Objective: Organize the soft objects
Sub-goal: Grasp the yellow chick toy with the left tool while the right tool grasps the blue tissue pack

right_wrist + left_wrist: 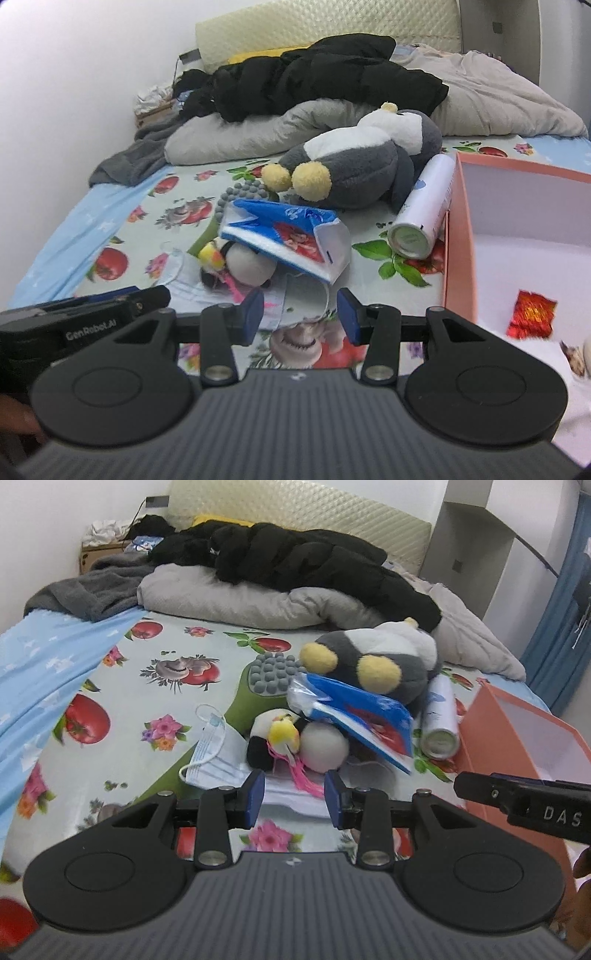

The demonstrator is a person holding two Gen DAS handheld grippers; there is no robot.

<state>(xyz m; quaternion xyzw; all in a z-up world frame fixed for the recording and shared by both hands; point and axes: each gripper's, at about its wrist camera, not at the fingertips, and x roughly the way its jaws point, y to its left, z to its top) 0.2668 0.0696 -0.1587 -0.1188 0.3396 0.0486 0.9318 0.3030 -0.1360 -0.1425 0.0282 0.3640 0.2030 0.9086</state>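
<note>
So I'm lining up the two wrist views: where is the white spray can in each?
Left wrist: spray can right of centre, beside the pink box.
Right wrist: spray can right of centre, against the box wall.
Shared landmark: grey penguin plush just behind it.

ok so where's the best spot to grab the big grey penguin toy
Probably a yellow foot of the grey penguin toy. It lies on its side with both feet pointing toward the grippers, clear of the blue packet, so come in from the near side.
</note>
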